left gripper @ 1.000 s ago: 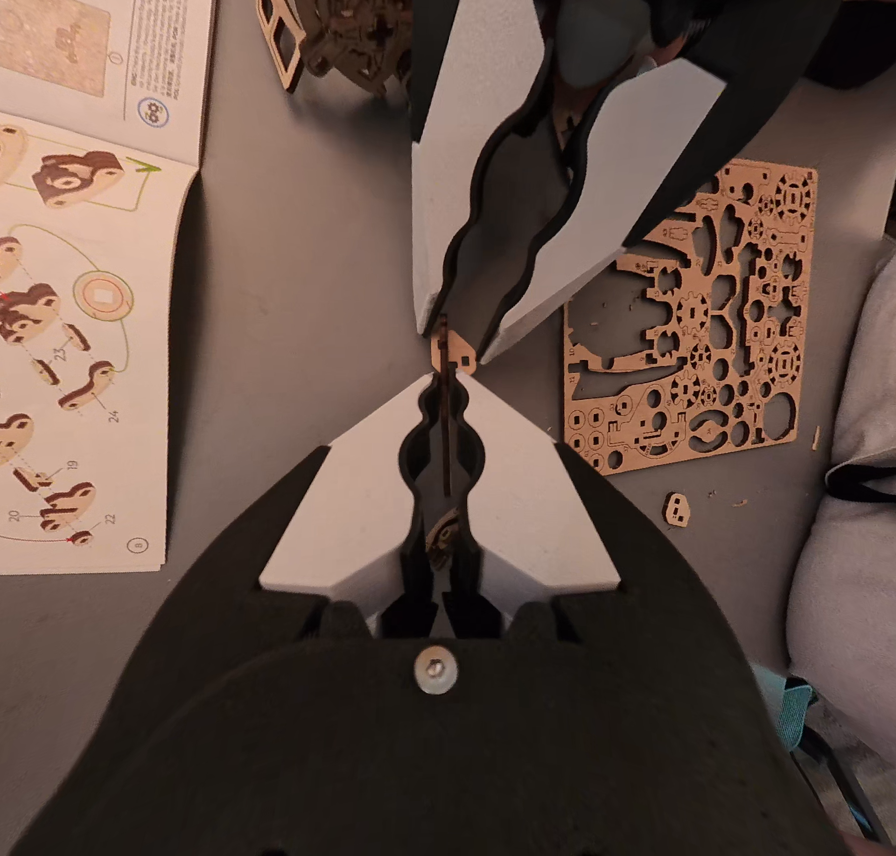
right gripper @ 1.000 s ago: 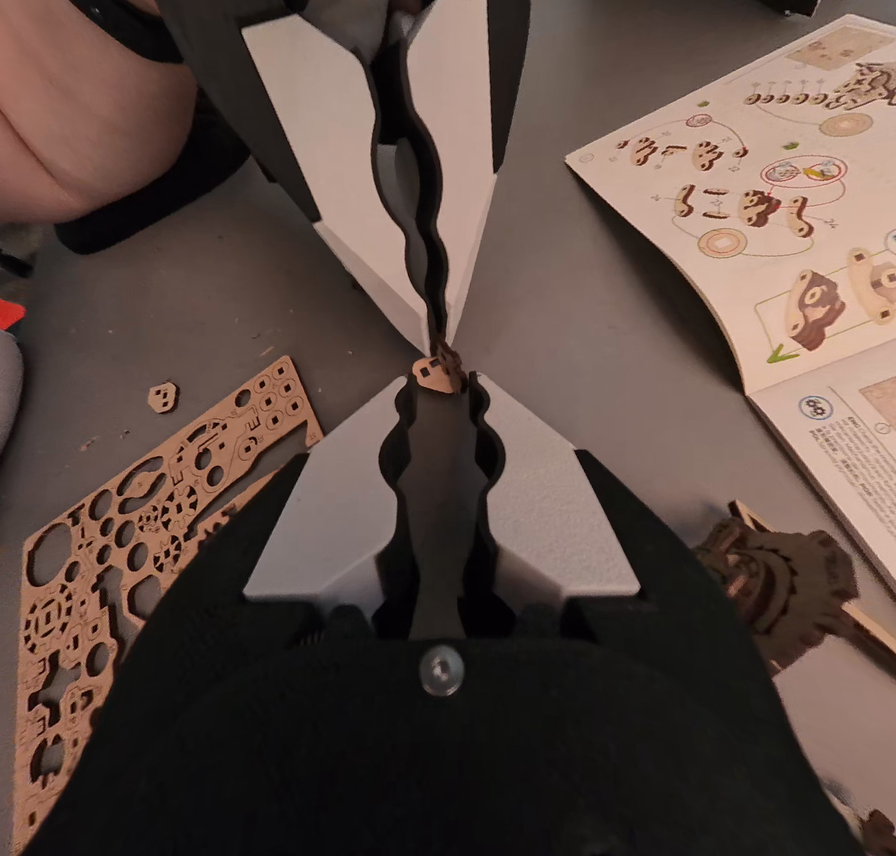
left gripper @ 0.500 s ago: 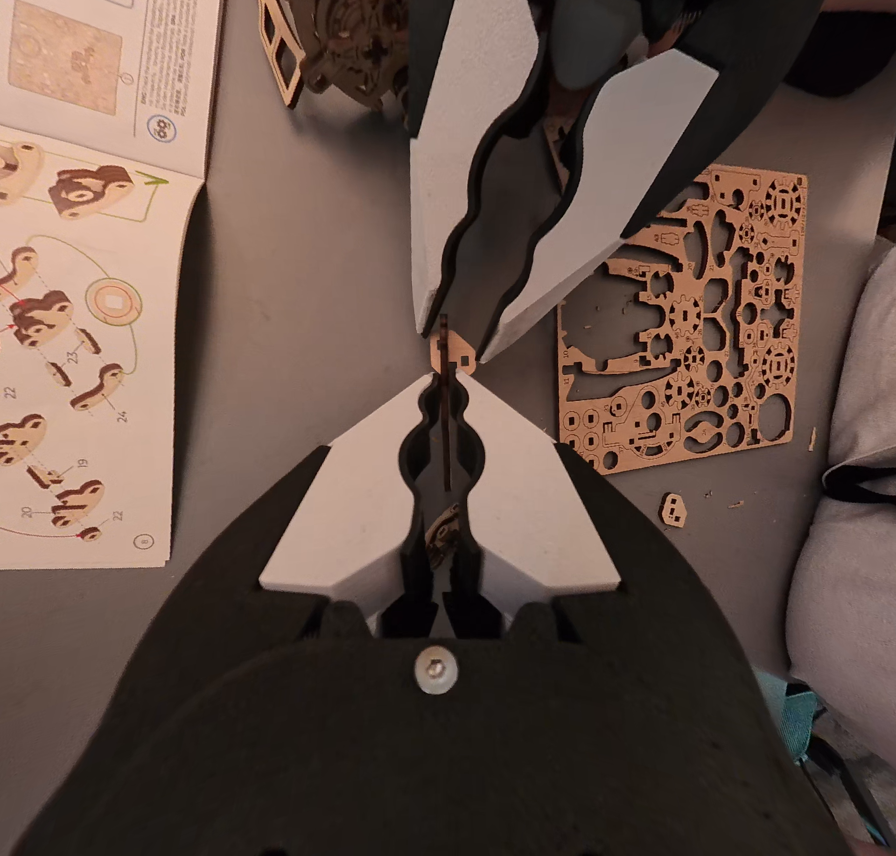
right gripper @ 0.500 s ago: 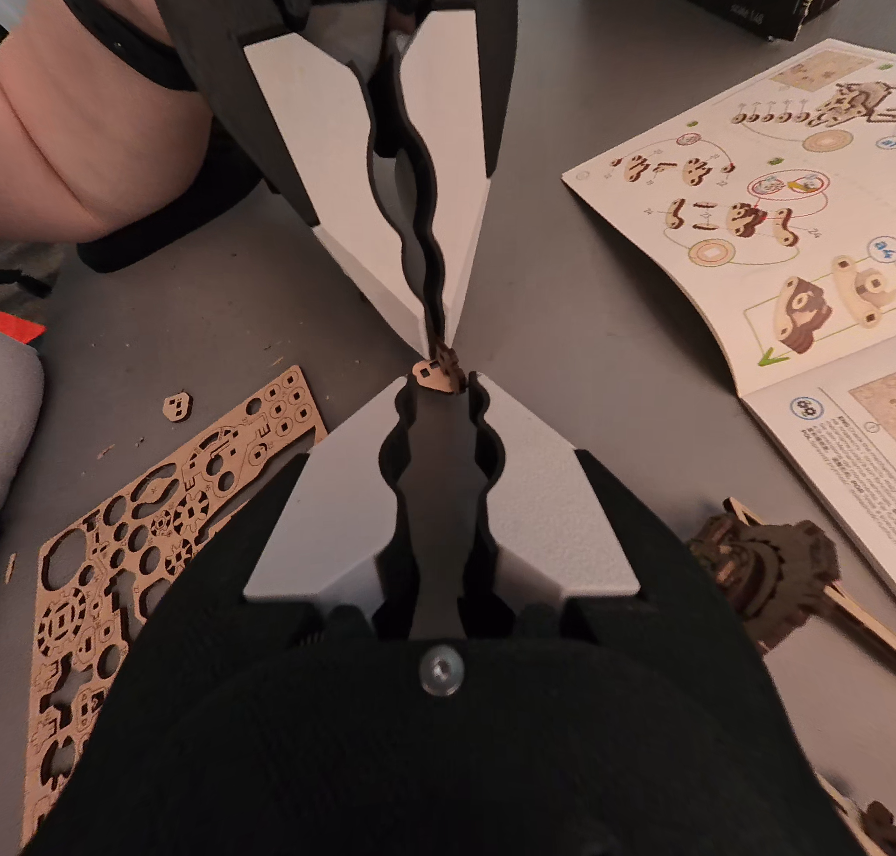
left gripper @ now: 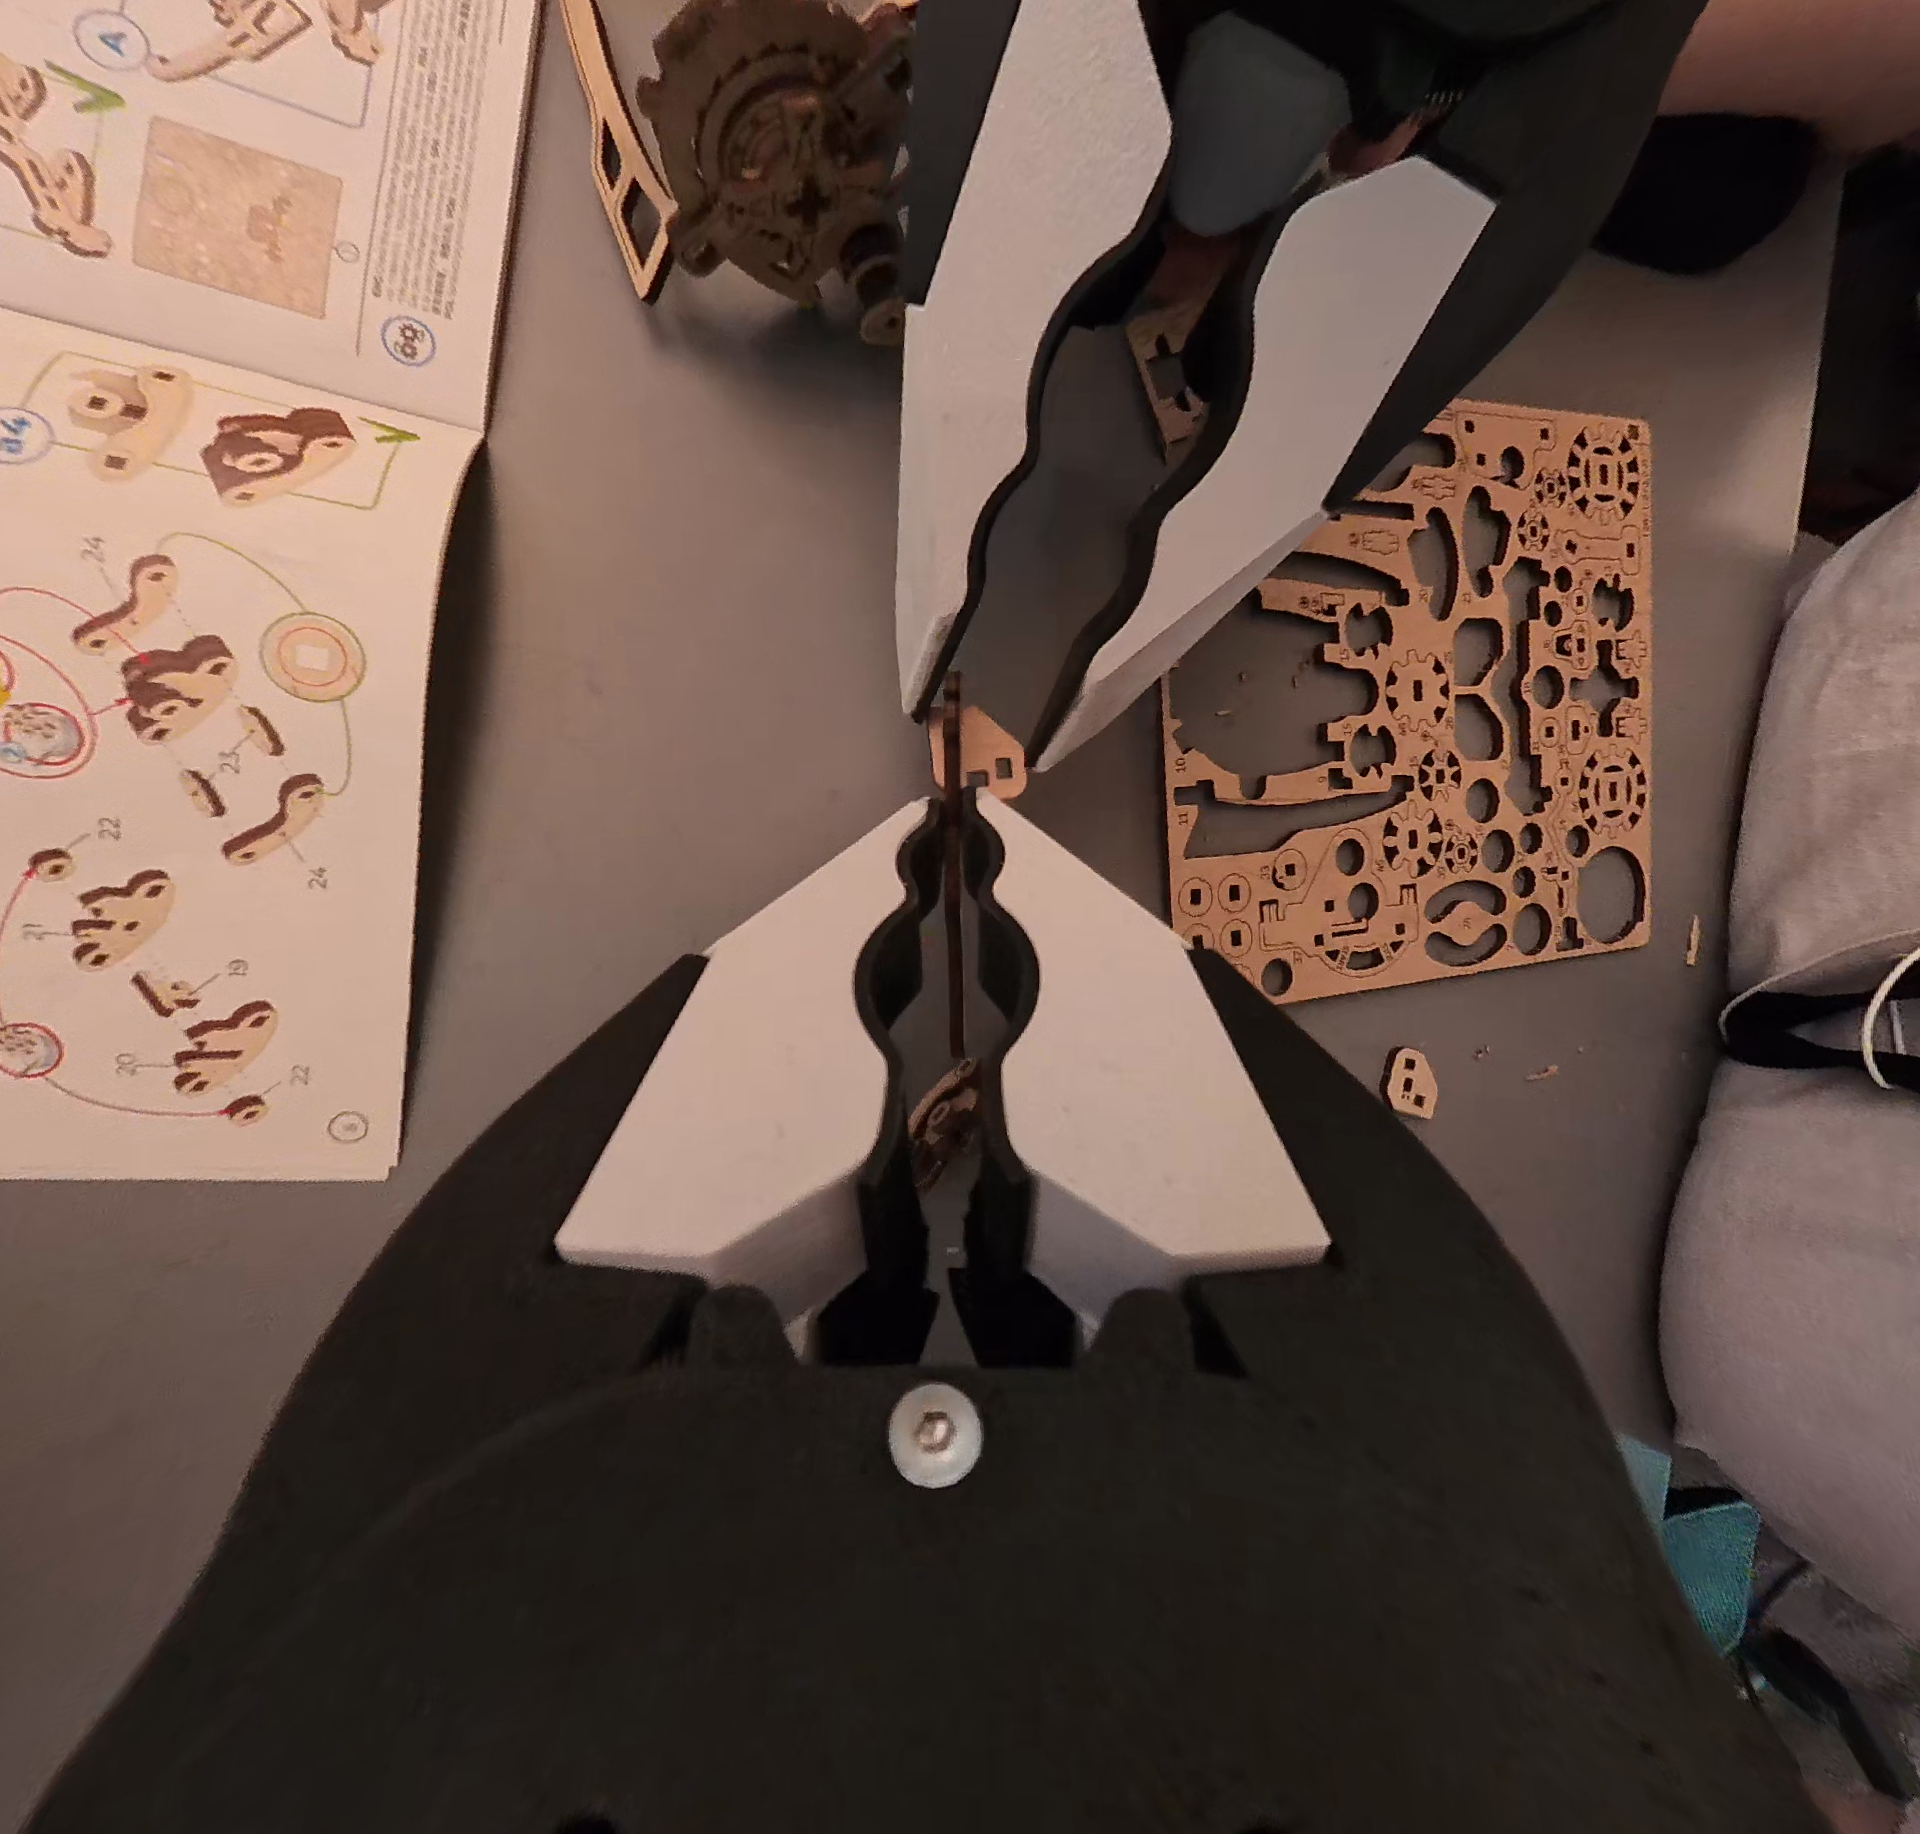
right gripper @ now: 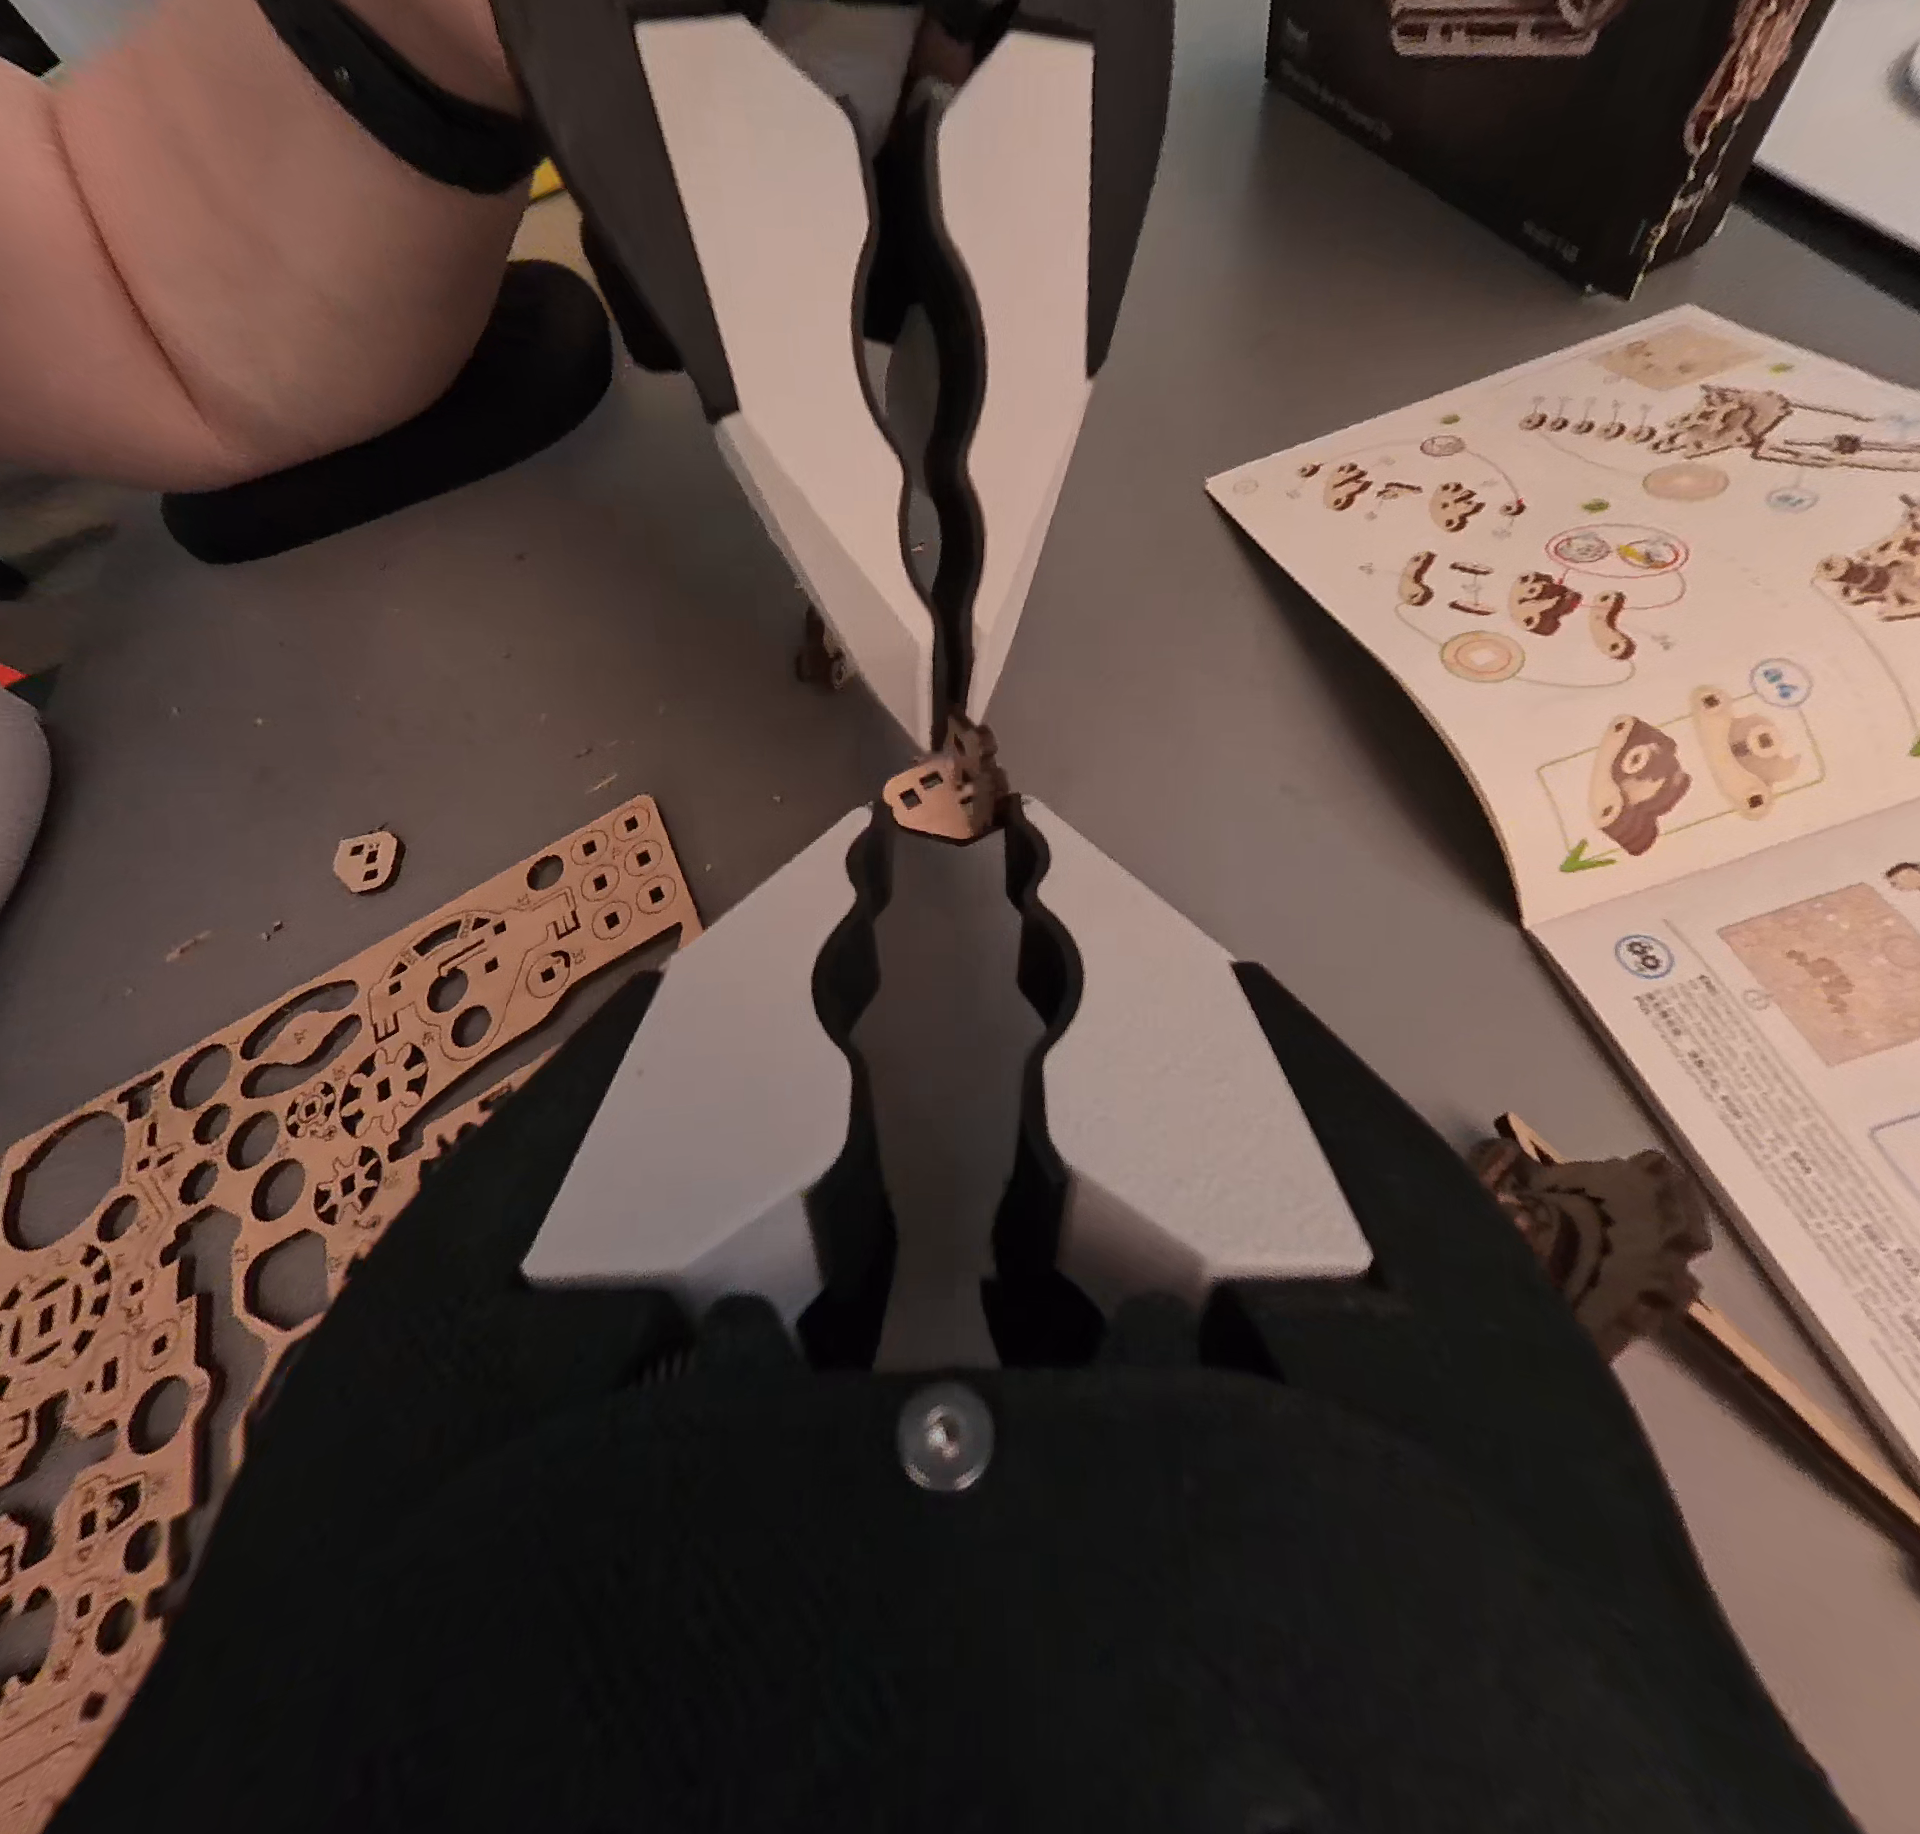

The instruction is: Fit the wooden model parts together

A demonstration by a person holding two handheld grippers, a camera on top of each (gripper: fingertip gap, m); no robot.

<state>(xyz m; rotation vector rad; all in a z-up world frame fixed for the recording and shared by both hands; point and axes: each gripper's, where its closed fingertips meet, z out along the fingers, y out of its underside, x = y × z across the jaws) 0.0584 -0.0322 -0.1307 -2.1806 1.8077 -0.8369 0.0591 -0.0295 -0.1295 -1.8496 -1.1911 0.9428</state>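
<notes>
In the left wrist view my left gripper is shut on a thin dark wooden strip, seen edge-on between its pads. My right gripper comes in from the top, tip to tip with it. It is shut on a small light wooden piece with square holes. In the right wrist view my right gripper grips that light piece across its tips. The left gripper above holds the dark strip against it. The two parts touch above the grey table.
A punched-out wooden sheet lies flat, with a loose small piece beside it. An open instruction booklet, a partly built dark gear model and a dark box are around. Grey fabric borders one edge. Only a small space, under 4 cm, lies between the two pairs of fingers.
Both grippers have drifted together a little over the table, so the booklet and sheet sit lower in the left view. The held parts stay pressed tip to tip. Both grips are unchanged.
</notes>
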